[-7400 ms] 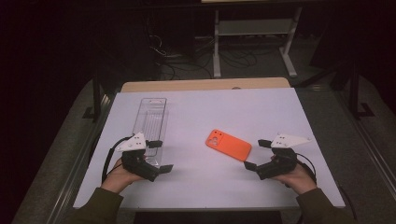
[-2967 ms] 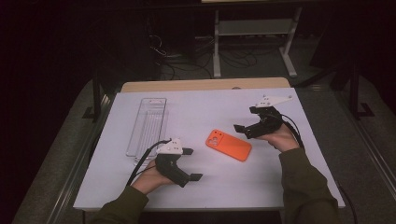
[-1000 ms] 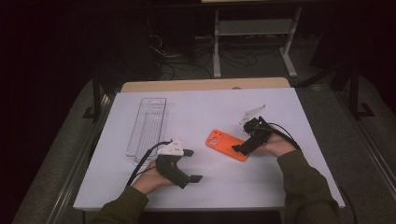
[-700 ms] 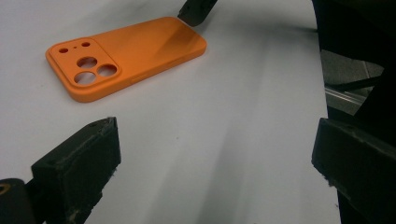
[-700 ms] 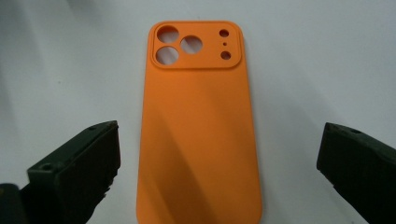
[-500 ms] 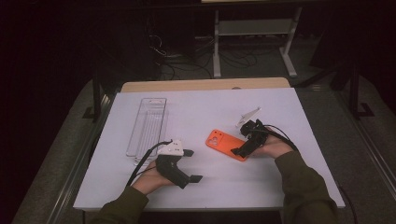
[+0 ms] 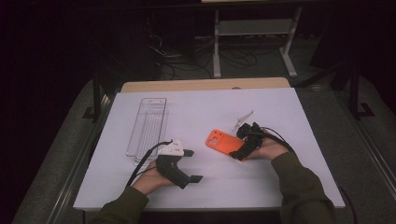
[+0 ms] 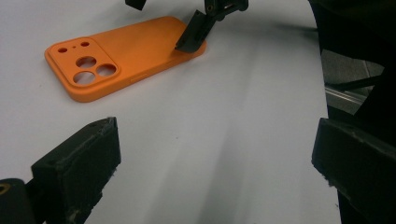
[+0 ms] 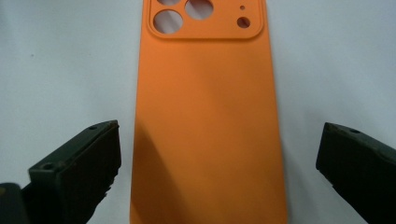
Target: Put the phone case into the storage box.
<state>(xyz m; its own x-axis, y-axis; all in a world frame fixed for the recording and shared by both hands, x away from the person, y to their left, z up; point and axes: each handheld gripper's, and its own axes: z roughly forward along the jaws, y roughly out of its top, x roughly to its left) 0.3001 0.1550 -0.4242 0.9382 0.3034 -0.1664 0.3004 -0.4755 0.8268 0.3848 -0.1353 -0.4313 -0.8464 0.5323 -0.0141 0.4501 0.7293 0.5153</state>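
Nearest the person, the left tongs (image 7: 192,165) rest low on the white worktop (image 7: 289,116) with jaws spread wide and nothing between them, probably parked while the other hand works. Further in, the right tongs (image 7: 243,148) are also spread wide, lined up along the flat orange silicone phone case (image 7: 223,142) that lies camera-cutout side up near the middle of the worktop, apparently to close on its near end; from the left gripper view one jaw tip seems to touch that end, though actual contact is hard to judge. Farthest, at the left, lies a clear plastic oblong tray (image 7: 147,125), whose contents, if any, I cannot make out.
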